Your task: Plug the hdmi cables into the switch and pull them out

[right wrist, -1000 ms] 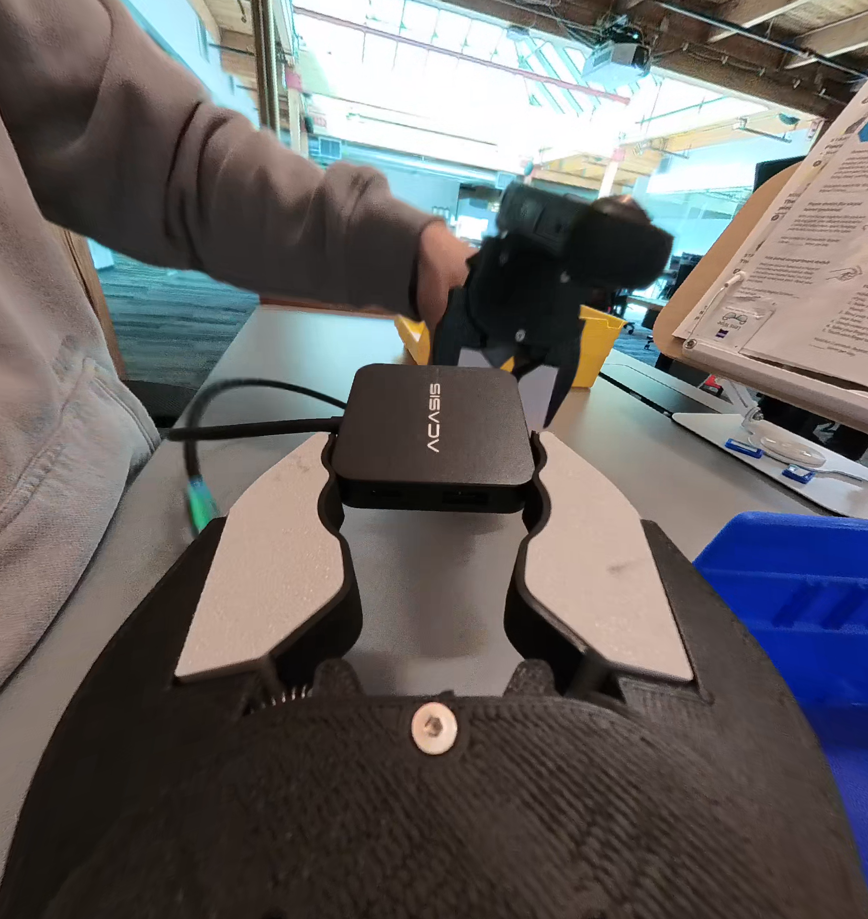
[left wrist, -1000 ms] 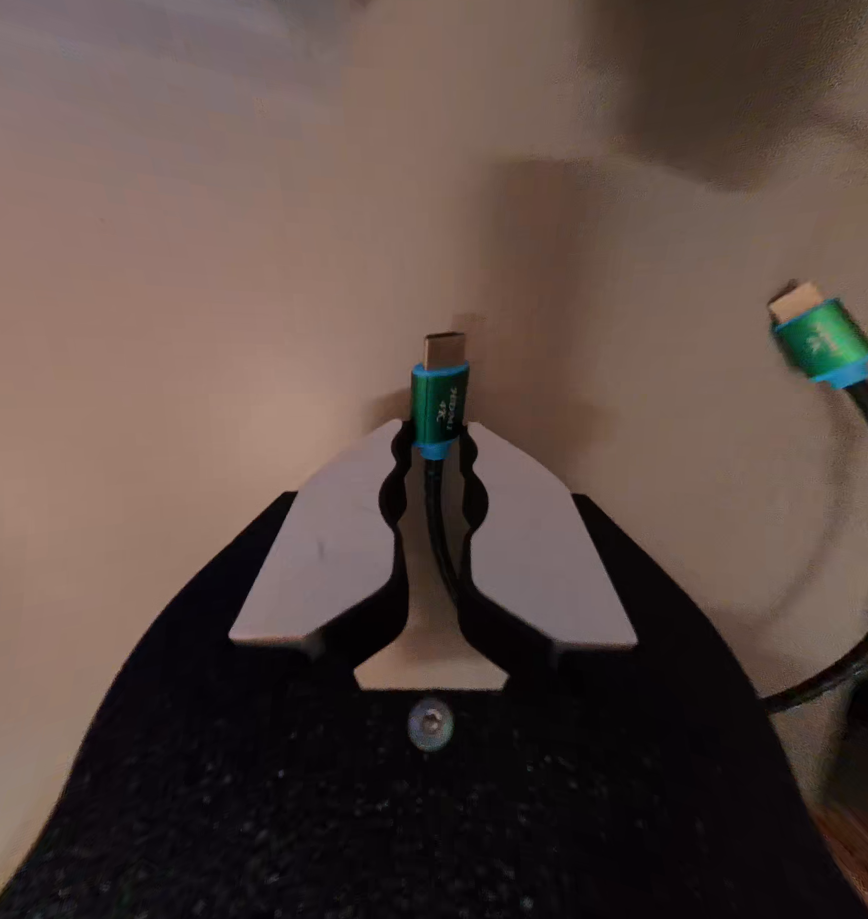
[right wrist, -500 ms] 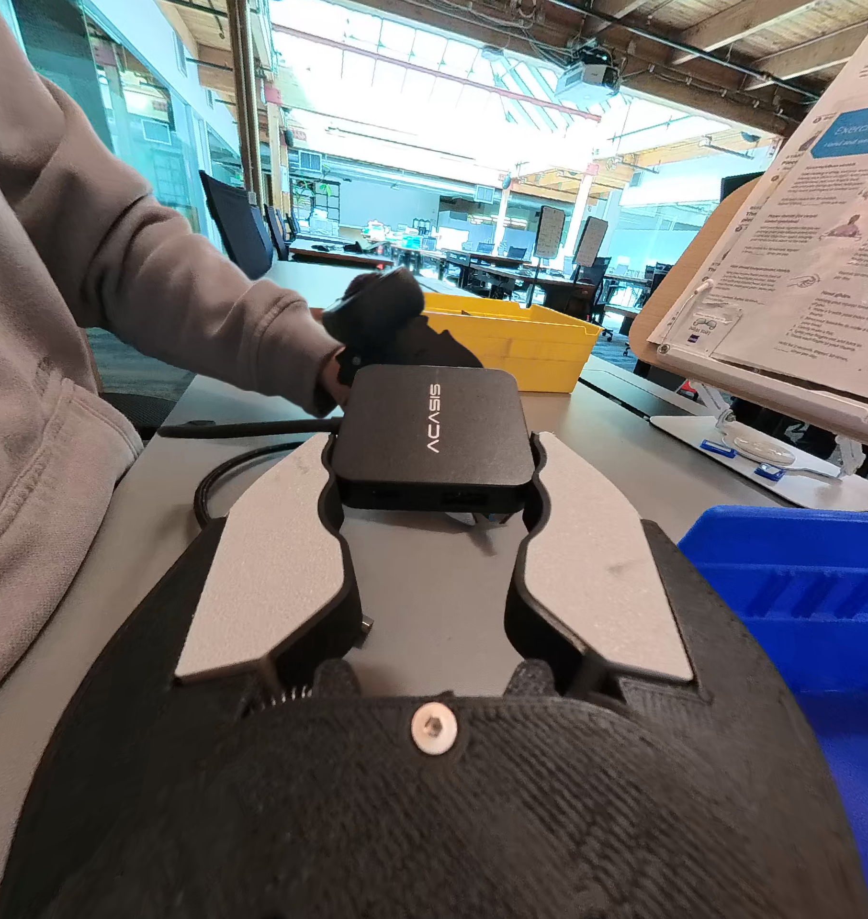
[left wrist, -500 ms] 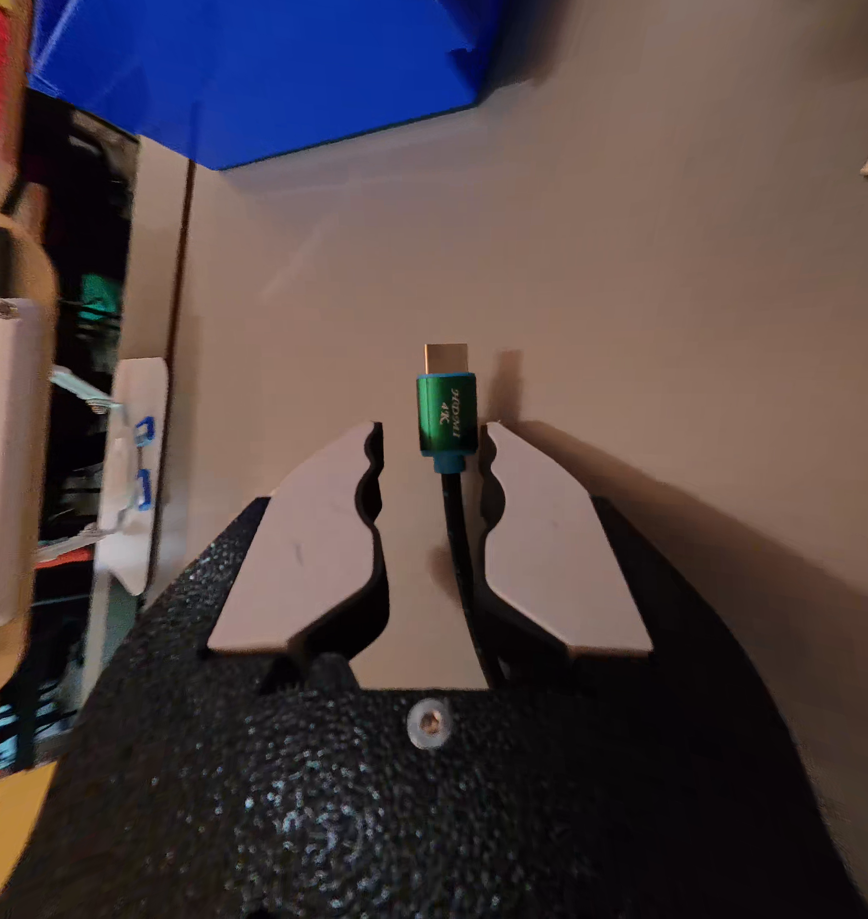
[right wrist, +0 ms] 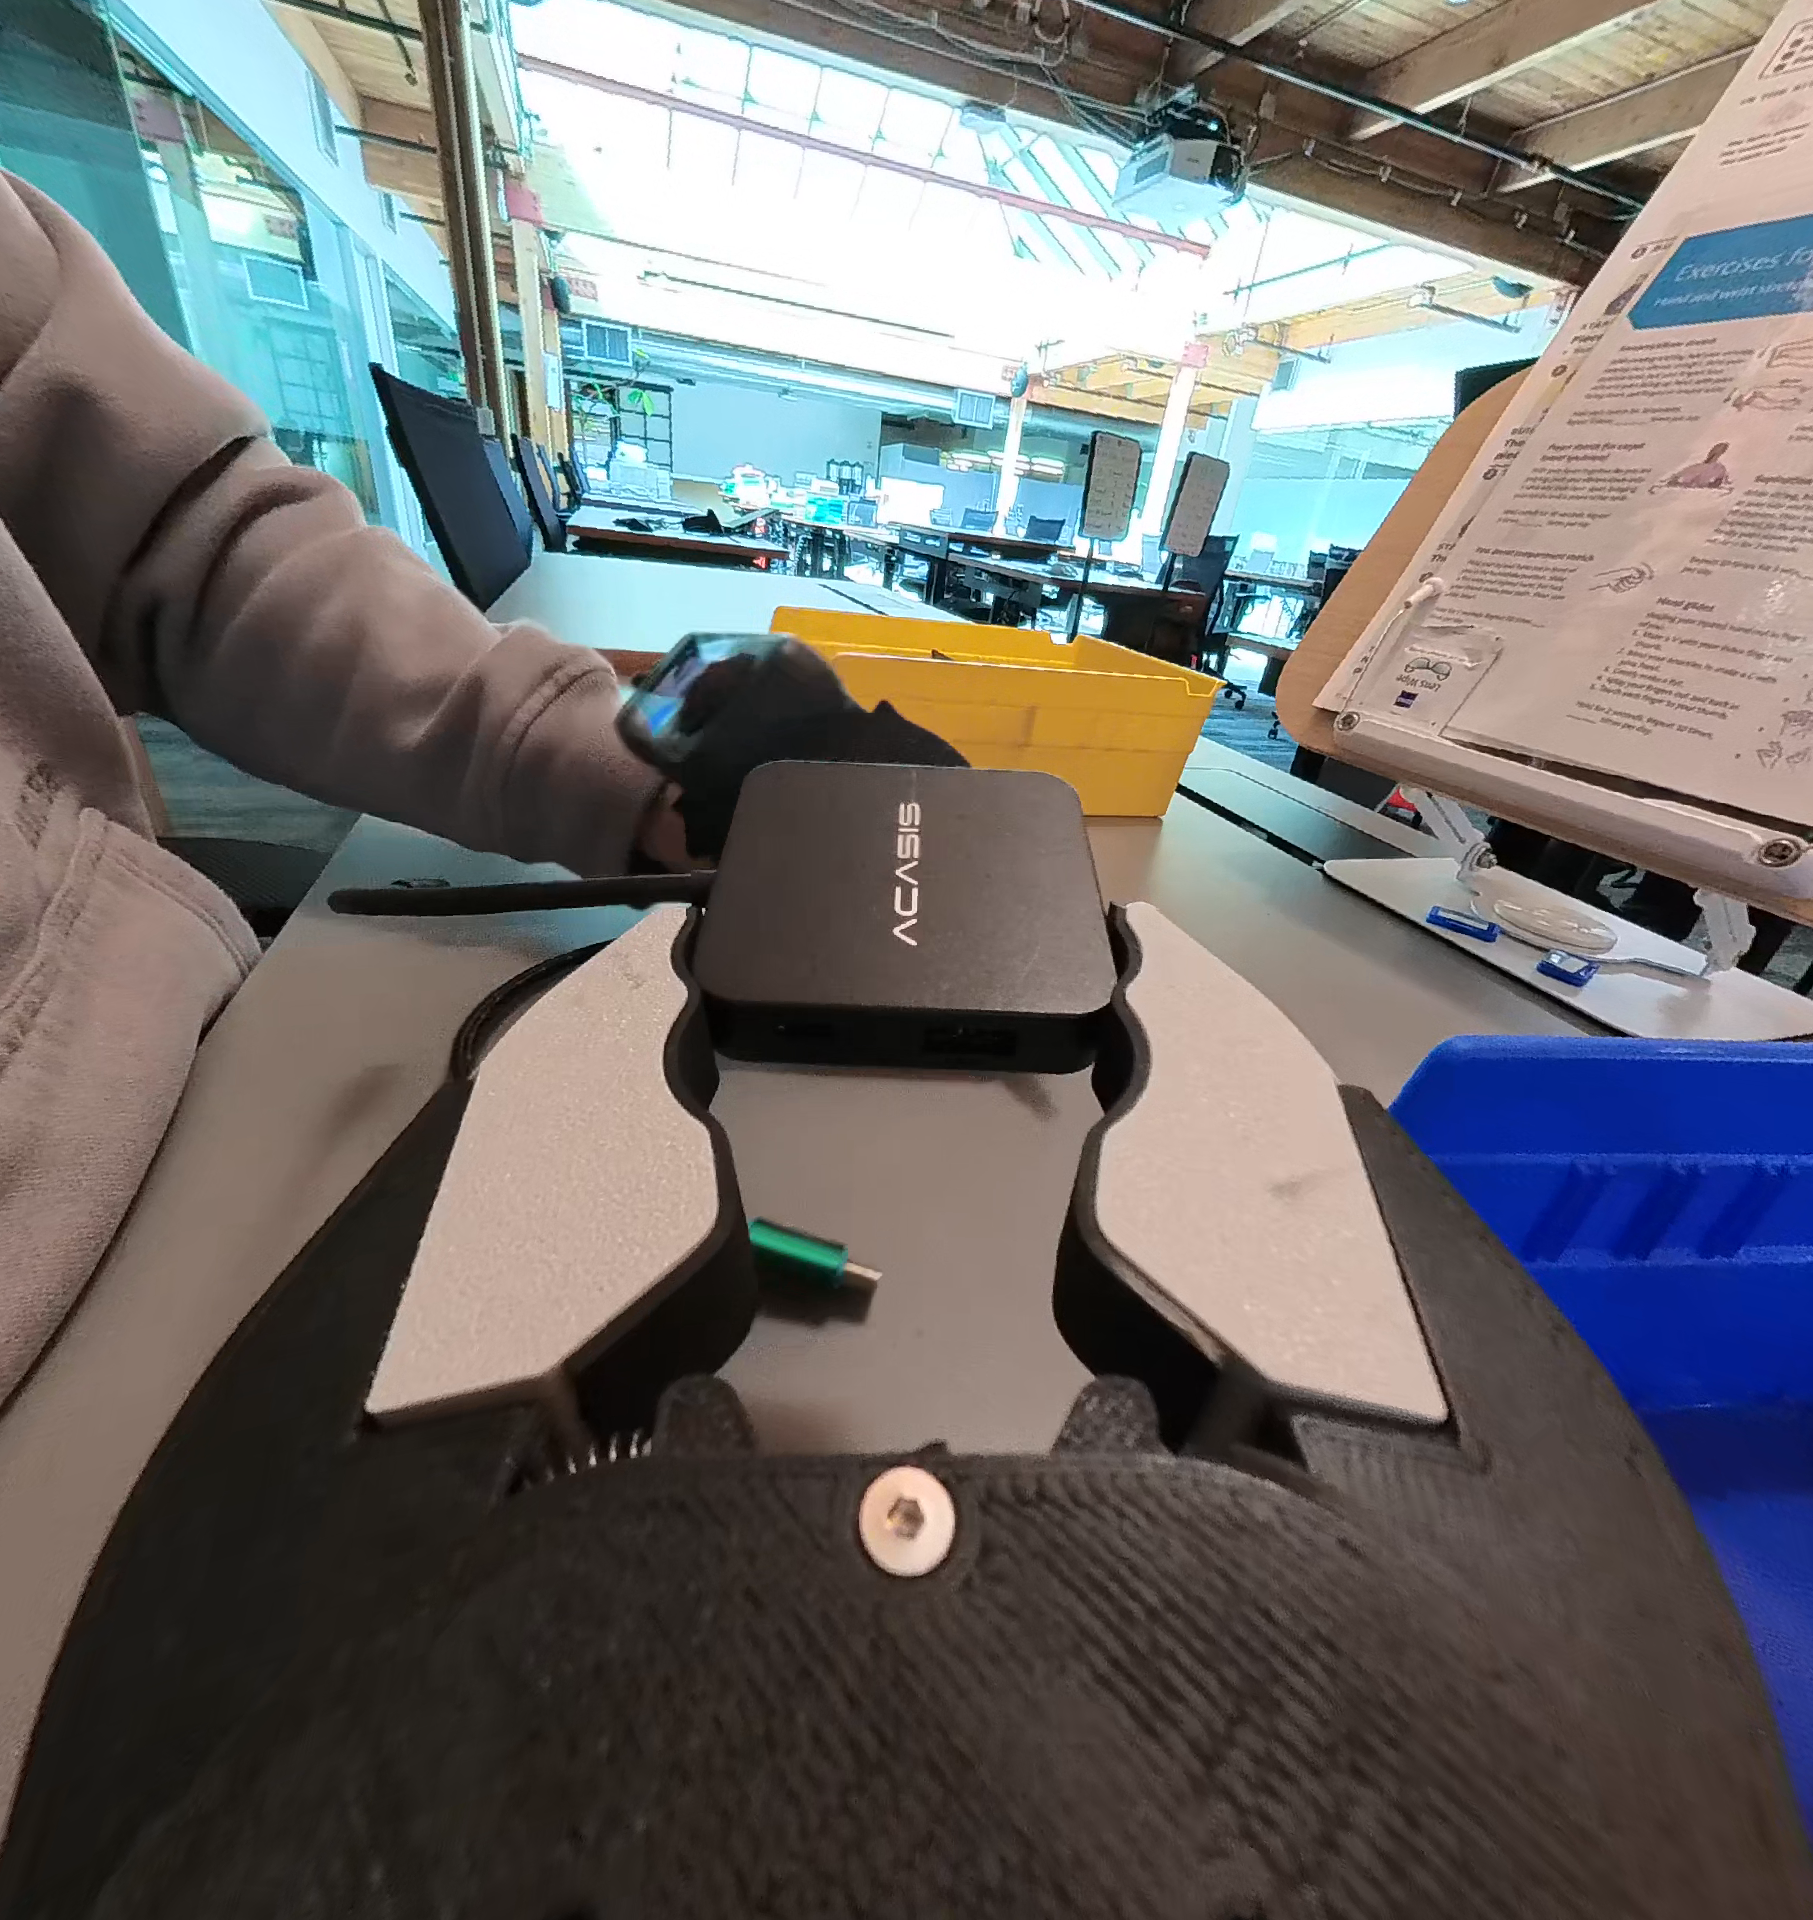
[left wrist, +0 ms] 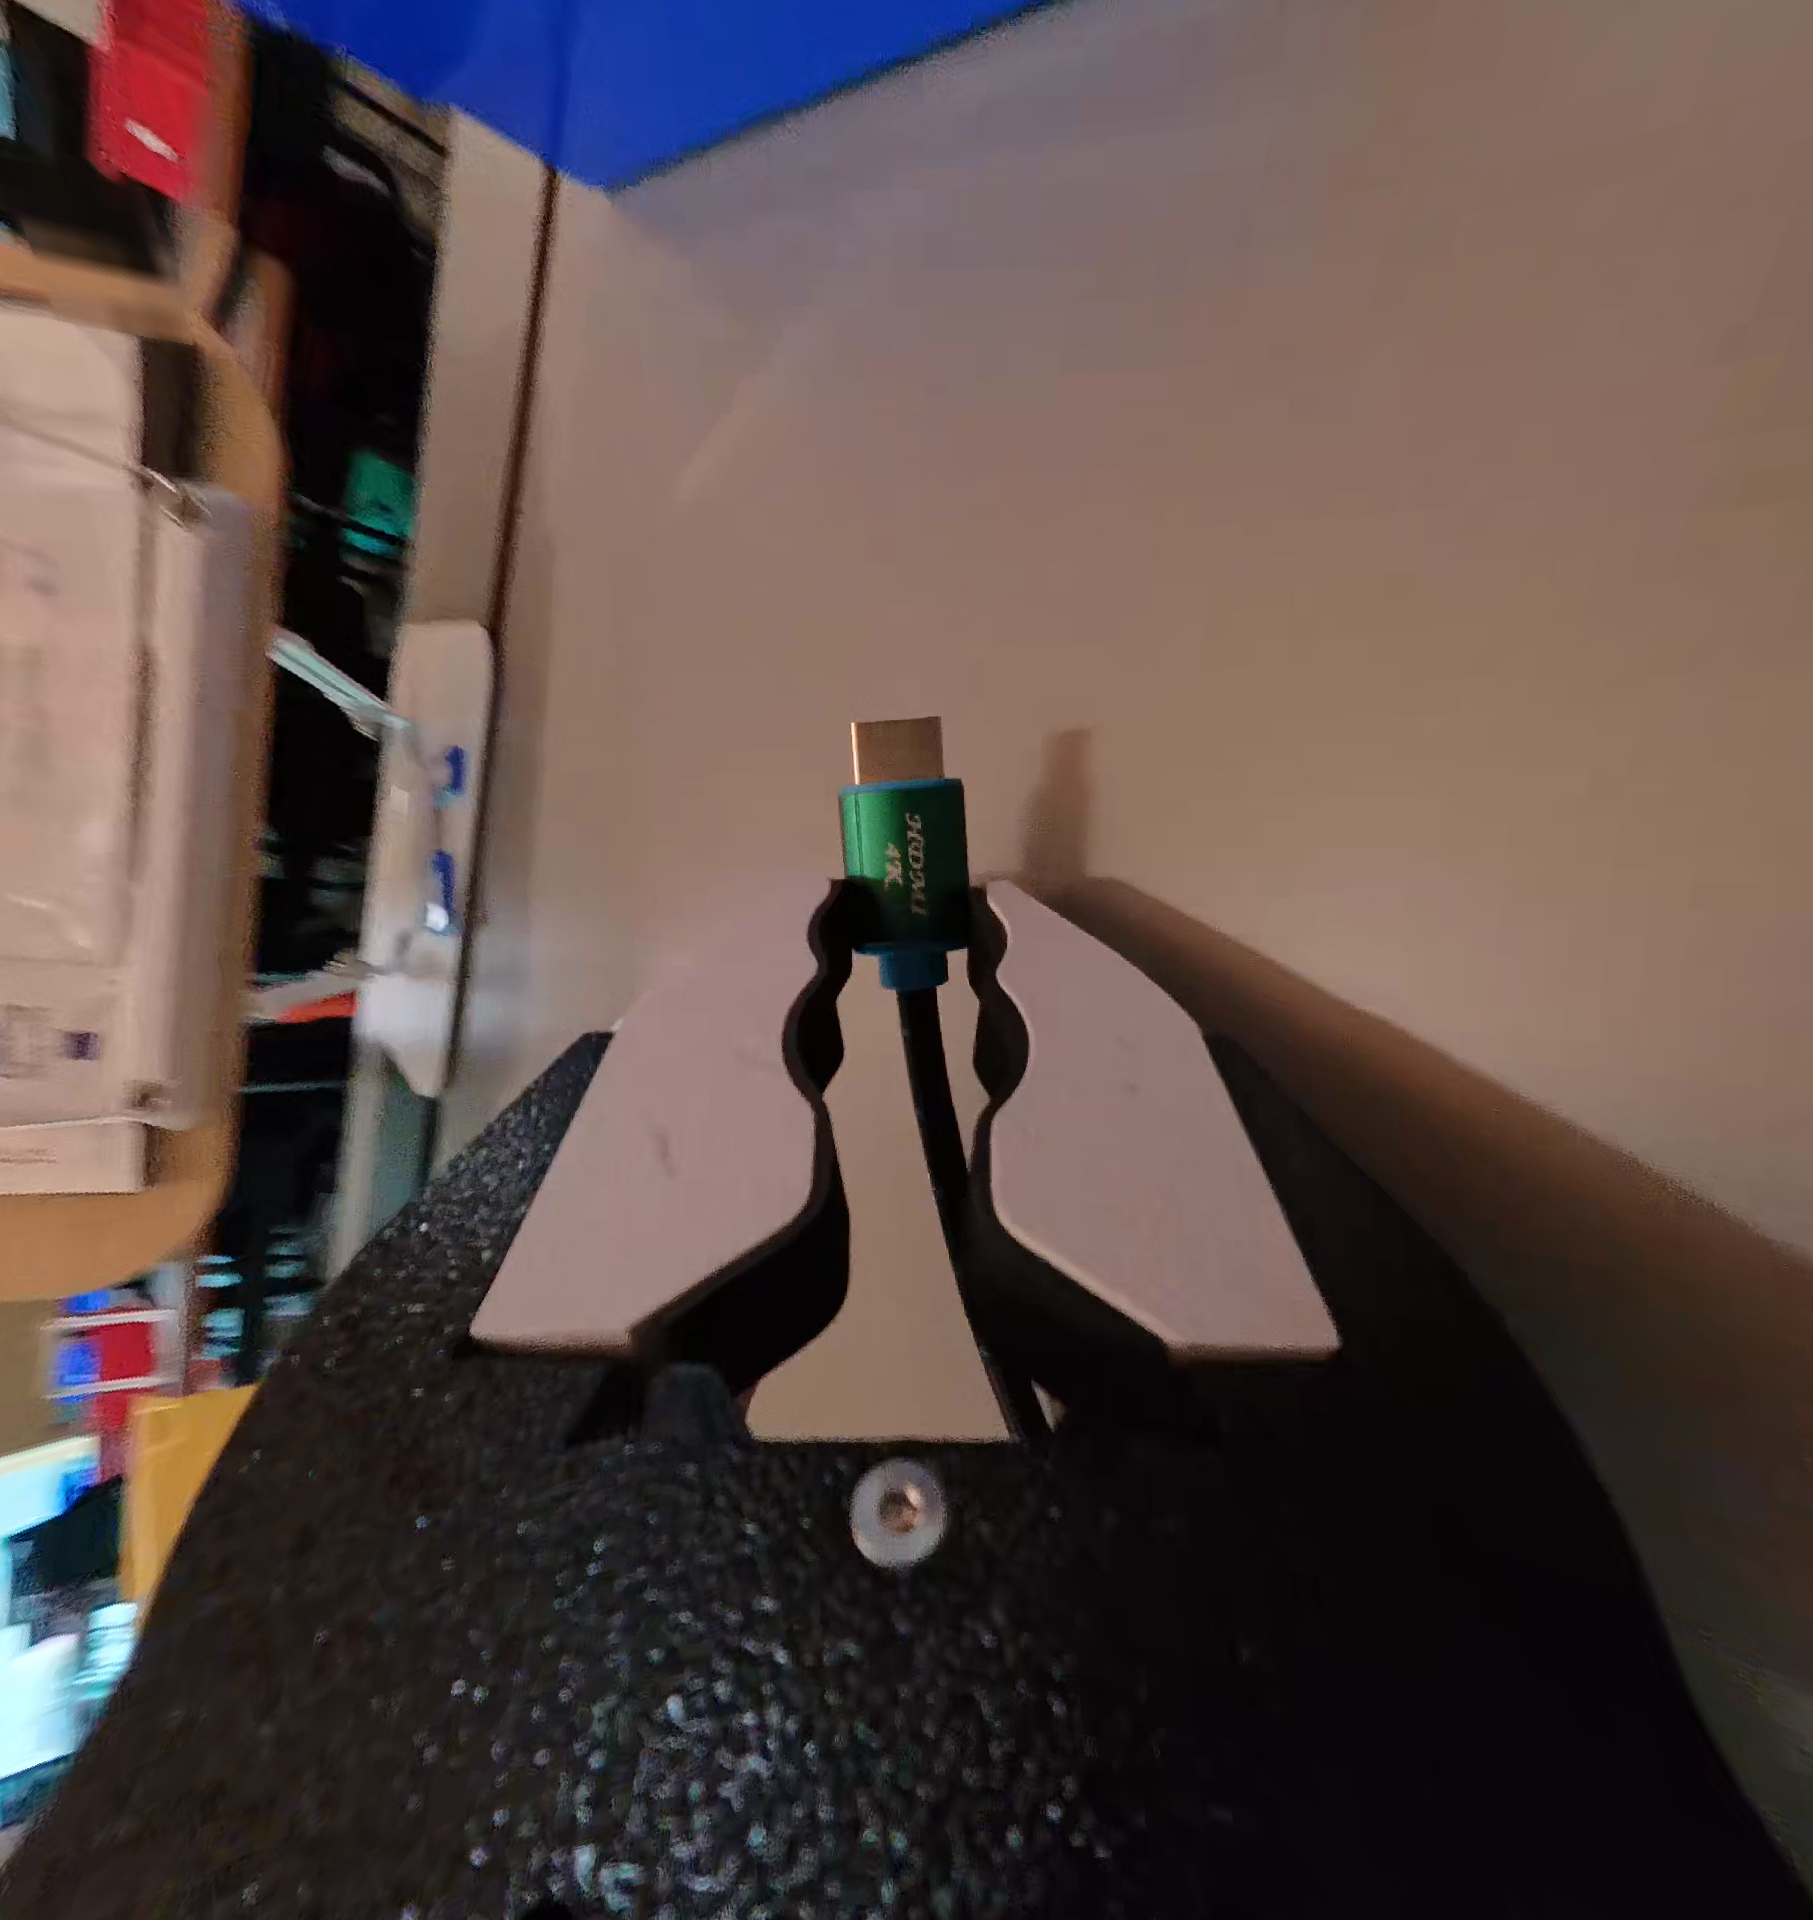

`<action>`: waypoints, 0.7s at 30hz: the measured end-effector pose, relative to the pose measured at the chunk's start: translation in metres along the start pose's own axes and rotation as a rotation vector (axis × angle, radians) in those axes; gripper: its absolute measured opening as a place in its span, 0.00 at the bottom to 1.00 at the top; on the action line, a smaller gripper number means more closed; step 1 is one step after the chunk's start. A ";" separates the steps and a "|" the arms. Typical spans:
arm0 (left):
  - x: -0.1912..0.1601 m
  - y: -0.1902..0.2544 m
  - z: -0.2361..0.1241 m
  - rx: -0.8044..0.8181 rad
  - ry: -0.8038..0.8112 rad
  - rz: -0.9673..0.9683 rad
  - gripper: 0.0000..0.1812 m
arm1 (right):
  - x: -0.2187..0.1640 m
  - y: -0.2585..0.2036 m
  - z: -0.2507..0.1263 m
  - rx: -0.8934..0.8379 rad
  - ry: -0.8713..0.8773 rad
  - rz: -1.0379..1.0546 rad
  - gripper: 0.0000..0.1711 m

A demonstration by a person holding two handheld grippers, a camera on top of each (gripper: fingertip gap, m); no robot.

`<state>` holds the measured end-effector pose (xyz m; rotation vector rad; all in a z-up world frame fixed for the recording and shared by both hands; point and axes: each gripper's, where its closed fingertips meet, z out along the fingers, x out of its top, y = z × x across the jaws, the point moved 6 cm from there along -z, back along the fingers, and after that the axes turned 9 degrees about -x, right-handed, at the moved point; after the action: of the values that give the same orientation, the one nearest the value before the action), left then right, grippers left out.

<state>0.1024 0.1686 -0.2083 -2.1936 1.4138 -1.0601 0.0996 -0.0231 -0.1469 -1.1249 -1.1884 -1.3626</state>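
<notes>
The left gripper [left wrist: 907, 914] is closed on a green plug [left wrist: 903, 852], the right gripper [right wrist: 907, 966] clamps the black switch [right wrist: 902, 899], and a second plug [right wrist: 814, 1268] lies on the table [right wrist: 1245, 935].

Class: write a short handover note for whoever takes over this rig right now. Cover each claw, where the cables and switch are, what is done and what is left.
Left claw: shut on a green plug, metal tip pointing forward over the table.
Right claw: shut on the black switch, held just above the table.
A second green plug lies loose on the table below the right claw.
Done: both items gripped.
Left: the two front ports look empty, so plug in both cables, then pull them out. A black cable leaves the switch's left side.
</notes>
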 end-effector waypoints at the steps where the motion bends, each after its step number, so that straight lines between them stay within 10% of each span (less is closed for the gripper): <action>1: -0.005 -0.005 0.000 -0.050 -0.010 -0.051 0.12 | 0.000 0.000 0.000 -0.002 0.000 0.003 0.42; 11: -0.015 -0.061 -0.051 -0.736 0.093 -0.446 0.12 | 0.011 0.005 -0.011 0.030 0.091 0.082 0.42; 21: 0.063 -0.046 -0.101 -1.038 -0.174 -0.137 0.12 | 0.002 -0.007 0.000 0.107 -0.001 0.079 0.42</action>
<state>0.0725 0.1460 -0.0858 -2.9721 2.0182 -0.0805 0.0922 -0.0230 -0.1456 -1.0857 -1.1913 -1.2244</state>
